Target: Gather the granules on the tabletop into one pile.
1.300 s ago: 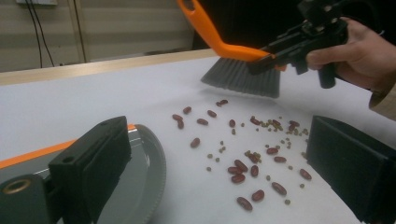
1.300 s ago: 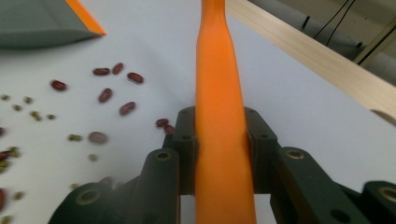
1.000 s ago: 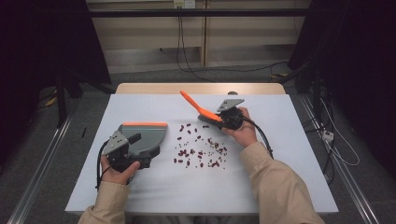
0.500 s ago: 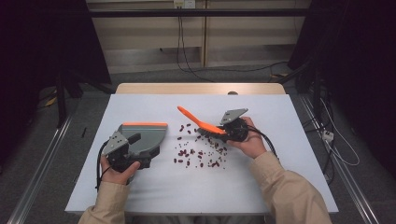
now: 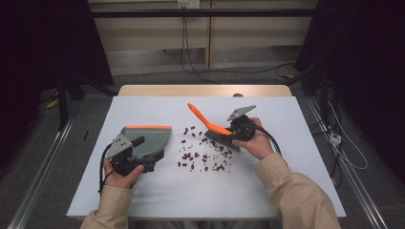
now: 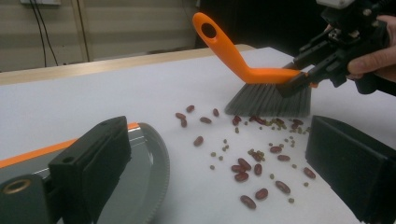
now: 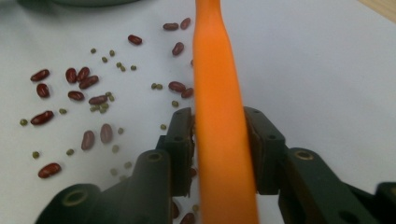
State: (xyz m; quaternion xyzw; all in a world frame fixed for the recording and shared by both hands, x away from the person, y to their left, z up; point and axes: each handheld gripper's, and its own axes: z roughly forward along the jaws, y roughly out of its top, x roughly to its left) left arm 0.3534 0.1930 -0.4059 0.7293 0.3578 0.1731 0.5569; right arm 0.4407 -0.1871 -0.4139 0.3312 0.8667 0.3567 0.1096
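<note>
A brush with an orange handle (image 5: pixel 201 116) (image 6: pixel 233 56) (image 7: pixel 217 70) stands on its grey bristles (image 6: pixel 268 100) at the right edge of scattered red and green beans (image 5: pixel 203 155) (image 6: pixel 252 163) (image 7: pixel 79 79). My right gripper (image 5: pixel 228 135) (image 6: pixel 303 79) (image 7: pixel 218 116) is shut on the handle. Its jaws have just been opening a little, and the pads still flank and touch the handle. My left gripper (image 5: pixel 145 153) (image 6: pixel 217 140) stands open, one jaw over the grey dustpan (image 5: pixel 148 136) (image 6: pixel 135 196) with an orange rim. The beans lie ahead, between its jaws.
The white table (image 5: pixel 286 181) carries all of it, with a wooden strip along its far edge. Cables trail from both grippers toward the person's sleeves. Dark floor and metal rails surround the table.
The right gripper has brought the brush nearer and set its bristles down by the beans, the handle now lying flatter. The left gripper and dustpan have stayed put.
</note>
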